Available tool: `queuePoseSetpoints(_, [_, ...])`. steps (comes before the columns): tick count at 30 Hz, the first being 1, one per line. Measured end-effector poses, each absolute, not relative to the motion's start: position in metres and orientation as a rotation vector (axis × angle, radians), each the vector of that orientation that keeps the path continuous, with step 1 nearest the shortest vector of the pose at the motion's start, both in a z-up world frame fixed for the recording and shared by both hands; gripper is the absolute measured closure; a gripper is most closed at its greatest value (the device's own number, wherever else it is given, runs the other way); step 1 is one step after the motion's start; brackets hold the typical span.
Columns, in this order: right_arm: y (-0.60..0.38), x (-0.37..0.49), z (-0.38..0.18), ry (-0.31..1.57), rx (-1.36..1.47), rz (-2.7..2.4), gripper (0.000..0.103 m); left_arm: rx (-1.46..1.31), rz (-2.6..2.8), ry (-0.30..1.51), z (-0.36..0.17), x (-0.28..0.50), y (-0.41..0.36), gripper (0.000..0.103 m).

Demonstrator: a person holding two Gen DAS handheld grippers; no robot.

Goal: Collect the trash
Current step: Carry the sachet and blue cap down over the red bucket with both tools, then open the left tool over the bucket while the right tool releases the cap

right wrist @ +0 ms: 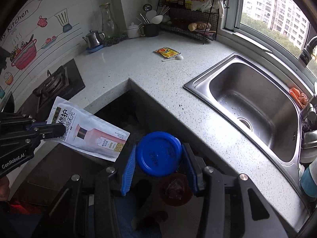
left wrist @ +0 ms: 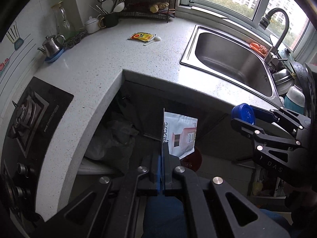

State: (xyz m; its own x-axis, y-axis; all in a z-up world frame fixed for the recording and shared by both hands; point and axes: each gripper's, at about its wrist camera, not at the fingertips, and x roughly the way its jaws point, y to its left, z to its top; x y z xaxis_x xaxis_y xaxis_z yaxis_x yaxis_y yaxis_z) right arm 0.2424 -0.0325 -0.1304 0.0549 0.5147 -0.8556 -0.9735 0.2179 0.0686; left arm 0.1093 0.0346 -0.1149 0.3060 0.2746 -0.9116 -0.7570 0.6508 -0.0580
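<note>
My left gripper (left wrist: pixel 162 154) is shut on a white and pink refill pouch (left wrist: pixel 179 134), held edge-on in front of the counter's inner corner; the pouch also shows in the right wrist view (right wrist: pixel 89 132). My right gripper (right wrist: pixel 159 156) is shut on a round blue lid (right wrist: pixel 158 153), also seen in the left wrist view (left wrist: pixel 243 113). Both are held over the floor. A red bin (right wrist: pixel 175 192) sits on the floor below the lid. A yellow sachet (left wrist: pixel 141 36) and a white plastic spoon (left wrist: pixel 153 40) lie on the counter.
The L-shaped speckled counter (left wrist: pixel 99 63) holds a steel sink (left wrist: pixel 233 59) with tap (left wrist: pixel 277 31) on the right, a gas hob (left wrist: pixel 29 119) on the left, a kettle (left wrist: pixel 52 45), a utensil cup (left wrist: pixel 110 18) and a wire rack (left wrist: pixel 152 2) at the back. Dishes (left wrist: pixel 285 81) stack right of the sink.
</note>
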Motion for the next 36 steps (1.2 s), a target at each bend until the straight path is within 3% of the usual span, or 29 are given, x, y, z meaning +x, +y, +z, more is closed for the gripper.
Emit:
queuePoseSetpoints(12, [-0.064,0.258,-0.219,1.070,-0.627,1.126,0.060,-0.535,0.540,1.225,-0.221,0.145,0.009,0.103])
queuePoseSetpoints(26, [-0.079,0.289,-0.424,1.233,-0.593,0.996,0.060,-0.560,0.440,1.371,-0.437,0.193,0.007,0.103])
queuePoseSetpoints(36, [-0.068,0.315,-0.533,1.267,-0.589,0.946,0.060,-0.506,0.368,1.408,-0.549,0.234,0.000,0.103])
